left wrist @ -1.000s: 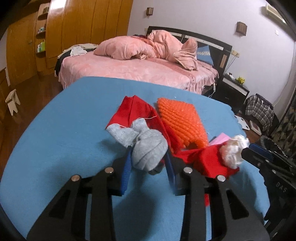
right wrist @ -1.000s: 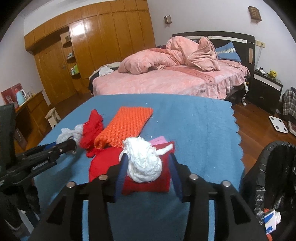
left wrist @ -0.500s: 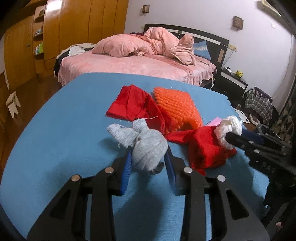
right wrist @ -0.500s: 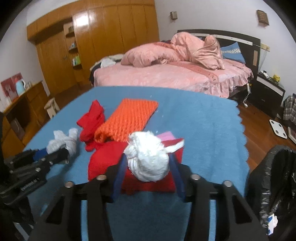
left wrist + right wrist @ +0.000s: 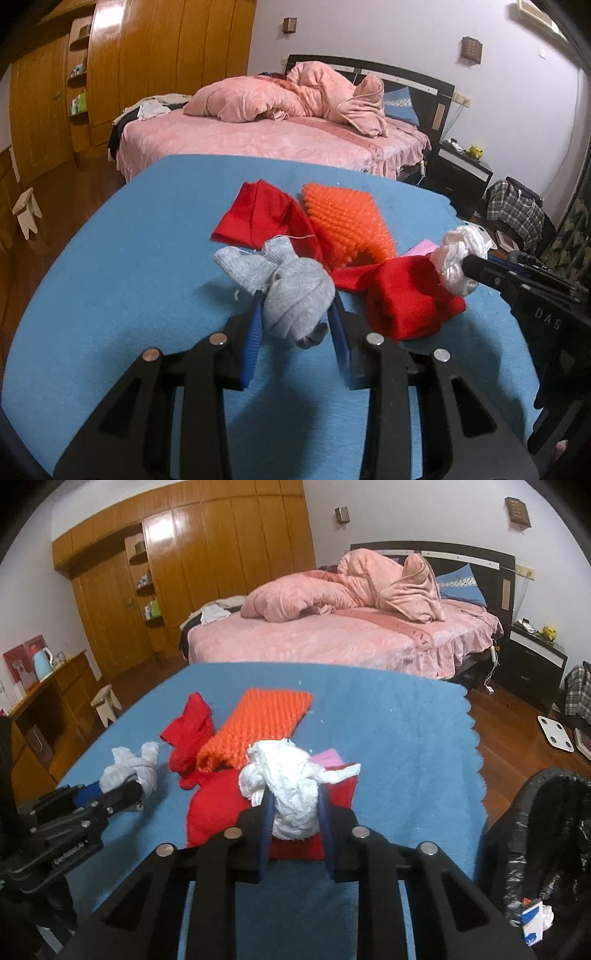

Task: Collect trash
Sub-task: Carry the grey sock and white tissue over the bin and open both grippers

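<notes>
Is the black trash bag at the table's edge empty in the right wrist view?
No: the black trash bag already holds a blue-and-white carton and some crumpled white scraps at its bottom.

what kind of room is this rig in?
A bedroom, most likely in a home: a bed with pink bedding, a wooden wardrobe along the wall and a nightstand. The work surface is a blue-covered table.
</notes>
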Tool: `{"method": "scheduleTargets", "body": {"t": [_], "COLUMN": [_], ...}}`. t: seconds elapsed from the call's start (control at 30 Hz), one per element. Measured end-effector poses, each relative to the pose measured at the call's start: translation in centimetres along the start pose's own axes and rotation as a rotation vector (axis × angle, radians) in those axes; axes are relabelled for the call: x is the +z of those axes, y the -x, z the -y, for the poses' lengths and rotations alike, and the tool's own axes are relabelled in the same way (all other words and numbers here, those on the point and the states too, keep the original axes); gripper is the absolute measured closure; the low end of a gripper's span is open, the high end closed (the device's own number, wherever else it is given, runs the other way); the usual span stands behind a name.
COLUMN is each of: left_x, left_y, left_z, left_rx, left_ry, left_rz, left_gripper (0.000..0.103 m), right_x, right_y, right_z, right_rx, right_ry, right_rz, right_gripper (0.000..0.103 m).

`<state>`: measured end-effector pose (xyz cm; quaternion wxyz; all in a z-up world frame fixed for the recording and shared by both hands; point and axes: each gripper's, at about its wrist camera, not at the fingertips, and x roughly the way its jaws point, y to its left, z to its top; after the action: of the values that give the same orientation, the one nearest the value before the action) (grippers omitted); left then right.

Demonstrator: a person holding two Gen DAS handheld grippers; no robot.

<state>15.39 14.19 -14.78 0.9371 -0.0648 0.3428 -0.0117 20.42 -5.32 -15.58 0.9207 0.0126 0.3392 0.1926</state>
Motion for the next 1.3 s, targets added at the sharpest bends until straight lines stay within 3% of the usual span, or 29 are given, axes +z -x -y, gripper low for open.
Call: {"method": "scheduleTargets", "body": {"t": [0.3, 0.7, 1.3], "left_x": [1.4, 2.2, 1.3], "left_y": [2.7, 4.9, 6.7], "left_z": [2.7, 8.0, 18.8], "left_rx": [-0.032, -0.111, -0.288], "left_ry": [-0.036, -0.088, -0.22], "left_rz": [0.061, 0.082, 0.11], "left_gripper": [0.07, 0.07, 0.07], "right_x": [1.0, 1.1, -1.5], "right_y": [3.6, 9.4, 17.4], "right_z": [1.1, 3.6, 11.5], "right_rx": [0.003, -0.034, -0.195], "right_ry": [-0.035, -0.06, -0.151], "right_rz": [0.063, 0.144, 0.212], "right_gripper": [0.08, 0.08, 0.08]}}
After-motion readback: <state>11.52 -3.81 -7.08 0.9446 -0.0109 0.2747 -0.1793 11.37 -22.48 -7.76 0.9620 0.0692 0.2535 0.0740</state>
